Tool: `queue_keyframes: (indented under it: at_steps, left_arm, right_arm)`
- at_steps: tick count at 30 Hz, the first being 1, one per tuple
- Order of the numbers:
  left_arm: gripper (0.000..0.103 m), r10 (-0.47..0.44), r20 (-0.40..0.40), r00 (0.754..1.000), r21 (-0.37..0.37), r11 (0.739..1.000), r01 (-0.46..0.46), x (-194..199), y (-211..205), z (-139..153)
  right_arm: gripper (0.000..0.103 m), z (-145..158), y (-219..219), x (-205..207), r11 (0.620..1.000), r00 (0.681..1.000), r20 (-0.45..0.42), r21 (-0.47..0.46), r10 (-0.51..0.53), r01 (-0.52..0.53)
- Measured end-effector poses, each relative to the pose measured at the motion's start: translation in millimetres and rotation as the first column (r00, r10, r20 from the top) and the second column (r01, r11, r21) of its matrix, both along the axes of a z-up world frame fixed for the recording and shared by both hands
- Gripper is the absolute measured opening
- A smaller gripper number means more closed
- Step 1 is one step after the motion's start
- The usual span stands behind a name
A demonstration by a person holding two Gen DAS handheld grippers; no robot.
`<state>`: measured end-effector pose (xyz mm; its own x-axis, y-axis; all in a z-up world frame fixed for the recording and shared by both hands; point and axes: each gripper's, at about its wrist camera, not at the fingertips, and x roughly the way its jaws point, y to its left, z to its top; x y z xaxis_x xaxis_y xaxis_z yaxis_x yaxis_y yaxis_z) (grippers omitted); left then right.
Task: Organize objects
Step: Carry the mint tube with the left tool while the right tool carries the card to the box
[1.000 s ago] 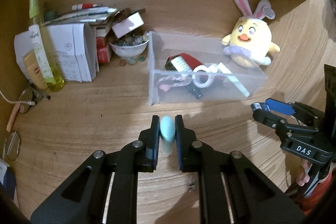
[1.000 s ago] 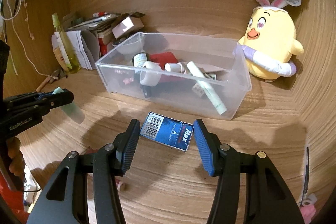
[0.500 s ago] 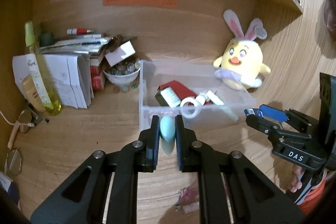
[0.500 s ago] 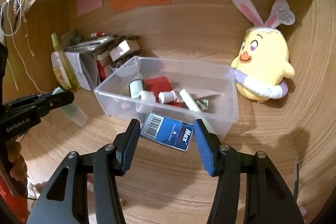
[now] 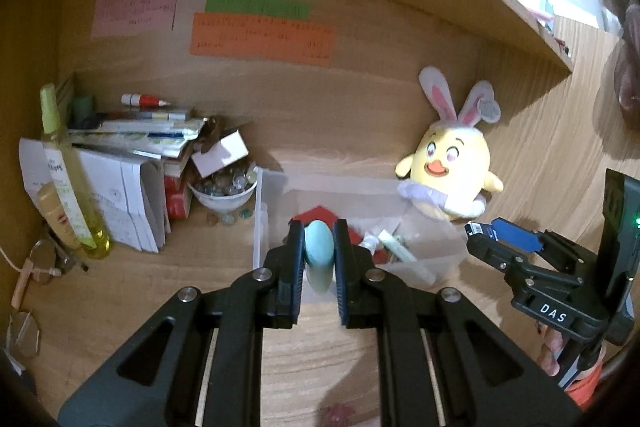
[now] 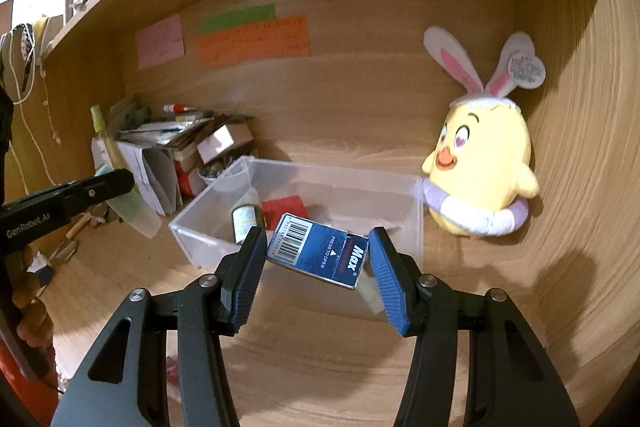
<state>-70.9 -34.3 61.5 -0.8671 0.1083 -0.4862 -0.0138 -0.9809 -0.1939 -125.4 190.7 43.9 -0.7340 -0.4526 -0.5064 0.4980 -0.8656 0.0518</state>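
Note:
My left gripper [image 5: 318, 231] is shut on a pale mint-green oval object [image 5: 319, 254], held in front of a clear plastic bin [image 5: 259, 227]. The bin holds a red card, a small bottle [image 6: 244, 221], tape and a rolled paper. My right gripper [image 6: 316, 241] is shut on a blue box [image 6: 320, 254] with a barcode and "Max" printed on it, held above the bin's [image 6: 192, 227] near wall. The right gripper [image 5: 486, 239] with the blue box shows at the right of the left wrist view. The left gripper [image 6: 116, 181] with the mint object [image 6: 134, 211] shows at the left of the right wrist view.
A yellow chick plush [image 5: 450, 179] with bunny ears sits right of the bin. At the left are a stack of papers and books [image 5: 132, 155], a bowl of marbles [image 5: 224, 189] and a yellow bottle [image 5: 68, 175]. Coloured notes [image 5: 260, 37] hang on the wooden back wall under a shelf.
Both grippers have risen with their objects still held. The bin and plush sit lower in both views, and more of the back wall and shelf shows.

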Motion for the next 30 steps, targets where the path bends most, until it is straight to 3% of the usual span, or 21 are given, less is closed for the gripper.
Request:
queue_keyframes:
  at_steps: [6, 15, 30]
  left_arm:
    - [0.013, 0.005, -0.015, 1.000, 0.000, 1.000, -0.005, -12, 2, 8]
    - [0.013, 0.013, 0.026, 1.000, -0.004, 1.000, -0.013, -39, 3, -3]
    - [0.013, 0.040, 0.150, 0.988, -0.008, 0.999, -0.039, -83, -3, -45]
  right_arm:
    - [0.049, 9, -2, -10, 1.000, 0.999, -0.032, 0.005, -0.006, 0.006]
    - [0.049, 15, -14, -32, 1.000, 0.999, -0.050, 0.017, -0.002, 0.003]
    - [0.049, -33, -30, -73, 0.997, 0.996, 0.087, 0.080, -0.008, 0.001]
